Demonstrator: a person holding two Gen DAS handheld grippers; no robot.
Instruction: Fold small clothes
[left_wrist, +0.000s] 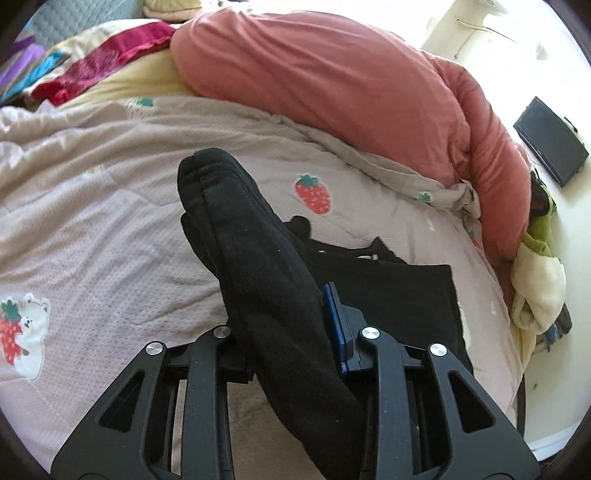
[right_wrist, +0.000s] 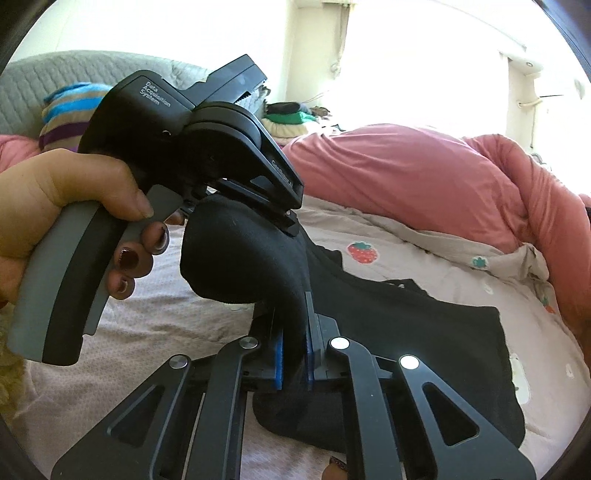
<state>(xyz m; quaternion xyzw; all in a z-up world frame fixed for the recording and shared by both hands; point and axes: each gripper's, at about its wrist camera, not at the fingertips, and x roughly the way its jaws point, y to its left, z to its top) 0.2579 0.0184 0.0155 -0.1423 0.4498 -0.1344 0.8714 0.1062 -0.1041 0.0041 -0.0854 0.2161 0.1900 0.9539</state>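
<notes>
A black sock (left_wrist: 255, 266) is held up above the bed by both grippers. My left gripper (left_wrist: 295, 332) is shut on one end of it; the sock sticks out forward between the blue pads (left_wrist: 338, 325). In the right wrist view the sock (right_wrist: 243, 258) bends in an arc from the left gripper (right_wrist: 288, 218) down into my right gripper (right_wrist: 293, 343), which is shut on its other end. A black garment (right_wrist: 424, 332) lies flat on the bed below; it also shows in the left wrist view (left_wrist: 406, 295).
The bed has a pale quilt with strawberry prints (left_wrist: 110, 221). A bulky pink duvet (left_wrist: 332, 81) lies heaped at the far side. Colourful clothes (left_wrist: 74, 66) lie at the far left. A dark box (left_wrist: 550, 147) lies on the floor to the right.
</notes>
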